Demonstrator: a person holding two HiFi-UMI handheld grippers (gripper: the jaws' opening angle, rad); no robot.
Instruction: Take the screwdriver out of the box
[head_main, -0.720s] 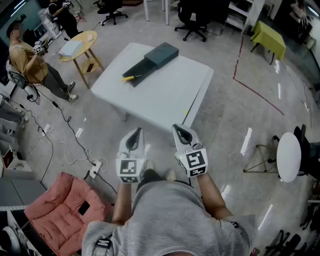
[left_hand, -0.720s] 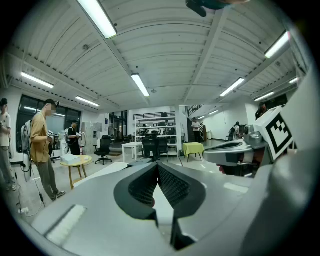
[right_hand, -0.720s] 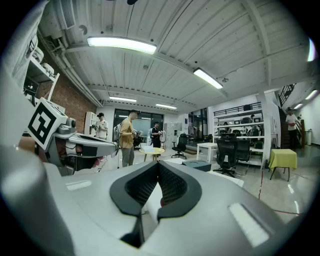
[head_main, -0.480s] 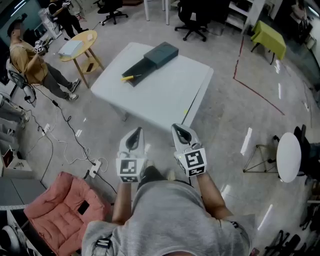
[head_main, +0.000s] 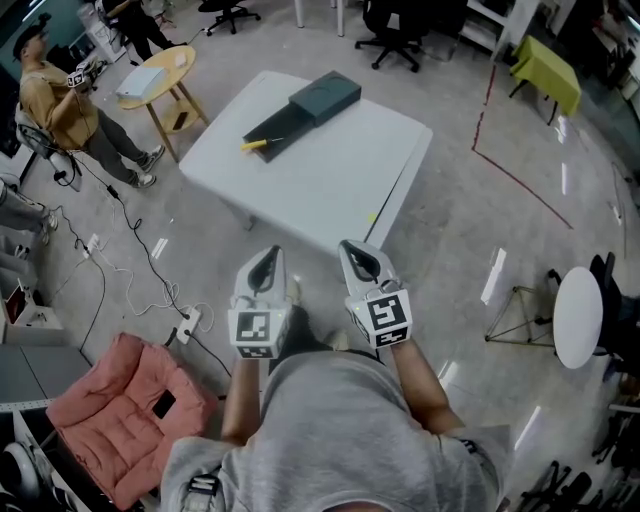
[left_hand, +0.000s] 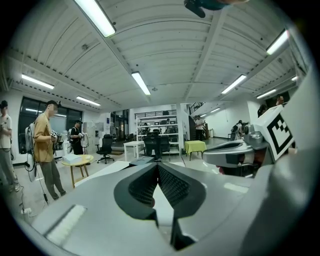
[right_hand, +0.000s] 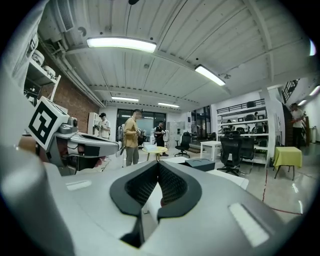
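Note:
A dark grey box (head_main: 325, 97) lies at the far side of the white table (head_main: 330, 190), its flat tray (head_main: 270, 128) pulled out toward the left. A yellow-handled screwdriver (head_main: 254, 144) rests on the tray's end. Both grippers hover side by side over the floor, short of the table's near edge. The left gripper (head_main: 268, 262) is shut with nothing between its jaws, as is the right gripper (head_main: 355, 255). In the left gripper view the pads meet at the left gripper (left_hand: 158, 166). In the right gripper view the right gripper (right_hand: 158, 165) is likewise shut, with the box (right_hand: 200, 164) ahead.
A round wooden table (head_main: 160, 80) and a standing person (head_main: 60, 100) are at the far left. Cables and a power strip (head_main: 185, 325) cross the floor to the left, by a pink cushion (head_main: 120, 420). A white round stool (head_main: 580, 315) stands at right, with office chairs (head_main: 395, 25) beyond the table.
The view has shifted a little, so the table and box sit slightly higher in the frame. Both grippers stay shut and side by side.

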